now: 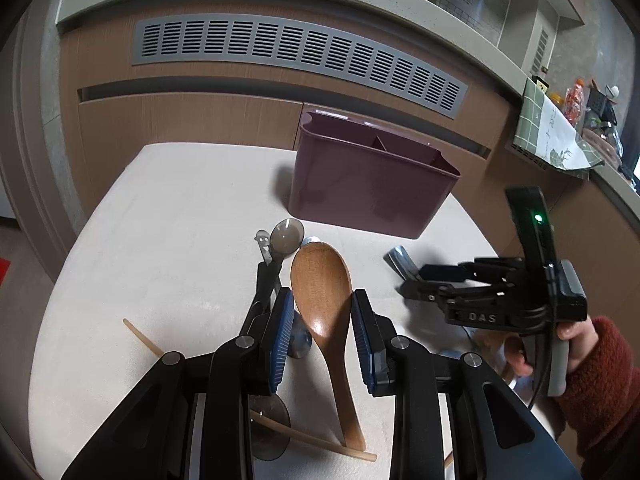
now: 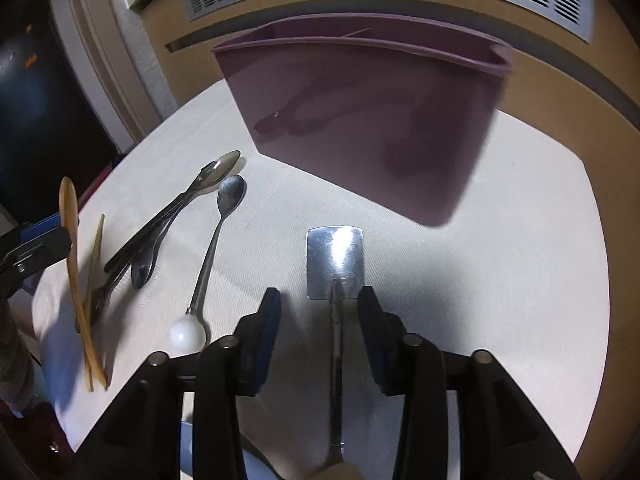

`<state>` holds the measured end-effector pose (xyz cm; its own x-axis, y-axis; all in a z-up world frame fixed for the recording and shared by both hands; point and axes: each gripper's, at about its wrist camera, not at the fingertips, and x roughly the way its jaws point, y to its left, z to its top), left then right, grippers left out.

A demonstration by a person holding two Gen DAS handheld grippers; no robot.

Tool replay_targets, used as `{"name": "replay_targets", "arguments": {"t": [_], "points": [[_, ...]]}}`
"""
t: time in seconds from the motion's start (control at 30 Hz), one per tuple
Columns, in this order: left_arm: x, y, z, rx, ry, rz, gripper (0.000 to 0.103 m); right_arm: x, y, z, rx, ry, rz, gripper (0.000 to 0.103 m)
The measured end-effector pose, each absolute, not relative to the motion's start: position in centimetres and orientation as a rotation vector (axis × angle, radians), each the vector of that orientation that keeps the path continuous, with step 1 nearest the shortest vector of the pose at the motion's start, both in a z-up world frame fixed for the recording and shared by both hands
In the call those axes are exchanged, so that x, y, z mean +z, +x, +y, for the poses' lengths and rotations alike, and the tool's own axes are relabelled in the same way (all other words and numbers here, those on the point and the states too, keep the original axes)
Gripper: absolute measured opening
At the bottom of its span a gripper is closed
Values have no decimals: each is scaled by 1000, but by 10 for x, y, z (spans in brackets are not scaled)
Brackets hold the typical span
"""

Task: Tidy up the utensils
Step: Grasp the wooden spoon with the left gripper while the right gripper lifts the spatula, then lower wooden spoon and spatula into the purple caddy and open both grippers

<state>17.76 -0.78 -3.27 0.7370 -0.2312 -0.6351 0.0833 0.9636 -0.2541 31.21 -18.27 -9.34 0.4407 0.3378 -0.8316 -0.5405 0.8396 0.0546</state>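
A purple divided utensil holder [image 1: 372, 184] stands at the far side of the white table [image 1: 172, 216]; it also shows in the right wrist view [image 2: 380, 120]. My left gripper [image 1: 322, 312] is open, its pads on either side of a brown wooden spoon [image 1: 324, 300] lying on the table. My right gripper [image 2: 320, 312] is open around the handle of a metal spatula [image 2: 335, 256], whose blade lies flat ahead of the fingers. The right gripper also shows in the left wrist view [image 1: 412, 280].
Several metal spoons [image 2: 180, 208], a spoon with a white ball end [image 2: 208, 272] and wooden chopsticks [image 2: 94, 280] lie left of the spatula. Chopsticks [image 1: 304, 436] and dark spoons [image 1: 284, 236] lie under the left gripper. A brown cabinet with a grey vent [image 1: 296, 60] stands behind the table.
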Motion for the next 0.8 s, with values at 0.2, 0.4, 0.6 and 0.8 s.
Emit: {"name": "replay_targets", "arguments": {"t": [0.2, 0.4, 0.6, 0.8], "points": [[-40, 179, -7, -177, -223, 747, 31, -90, 331, -157, 471, -349, 1037, 40], [-46, 182, -3, -172, -232, 770, 31, -90, 344, -160, 510, -338, 968, 40], [-41, 179, -3, -183, -209, 742, 30, -68, 318, -175, 427, -283, 860, 28], [-17, 175, -8, -202, -185, 658, 30, -29, 281, -205, 358, -166, 711, 28]]}}
